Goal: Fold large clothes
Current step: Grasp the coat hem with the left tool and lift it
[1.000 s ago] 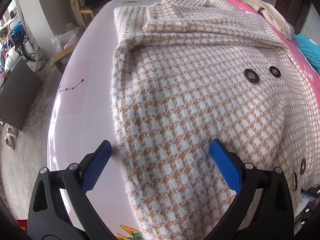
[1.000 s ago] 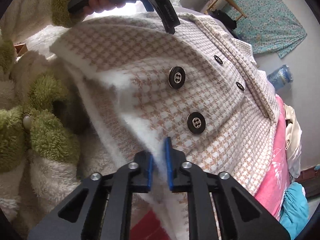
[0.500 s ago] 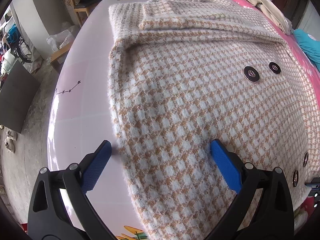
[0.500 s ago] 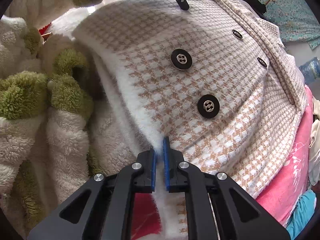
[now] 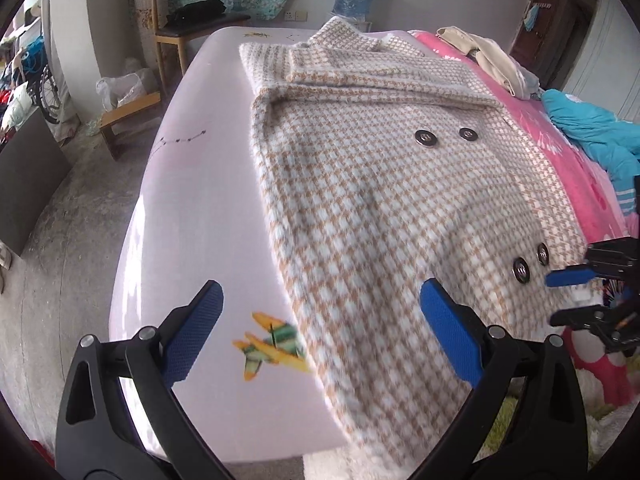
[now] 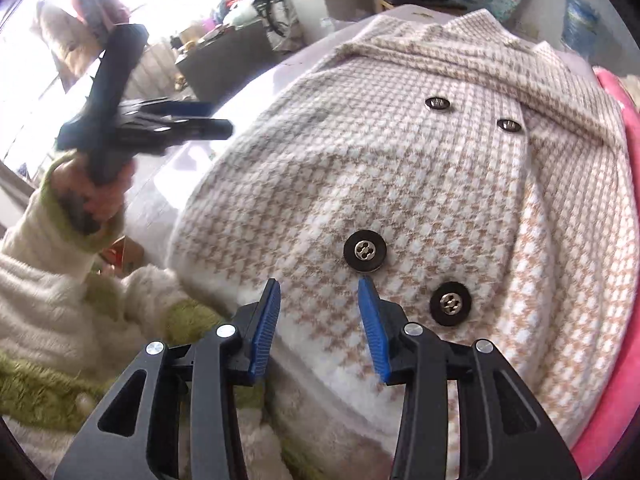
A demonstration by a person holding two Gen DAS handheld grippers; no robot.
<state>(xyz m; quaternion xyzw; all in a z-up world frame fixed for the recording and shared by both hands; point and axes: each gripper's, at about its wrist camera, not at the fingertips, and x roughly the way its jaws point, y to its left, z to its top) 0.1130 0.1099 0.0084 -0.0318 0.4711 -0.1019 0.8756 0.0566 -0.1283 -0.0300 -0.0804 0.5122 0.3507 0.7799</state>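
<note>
Two grippers hang over the coat [image 5: 380, 184], which lies flat on the bed [image 5: 192, 184] with its collar at the far end and its hem spilling over the near edge. The left gripper [image 5: 320, 328] is spread wide and empty above the coat's left edge, touching nothing. The right gripper [image 6: 318, 320] has its jaws opening just over the hem beside two buttons [image 6: 365, 250]; fabric lies below the gap, but the pads do not press it.

Trouble from here would likely come from the hem: it overhangs the bed, and the coat looks thick and heavy, so I judge that it could slide down towards the floor while no one holds it. A fresh grab near the buttons might catch one between the pads and slip. The fuzzy sleeve [image 6: 60, 292] close under the right gripper could also snag.

Room is good on the left: a broad strip of bare pale sheet runs beside the coat. On the right, other clothes [image 5: 592, 132] lie on the pink cover, near the coat.
</note>
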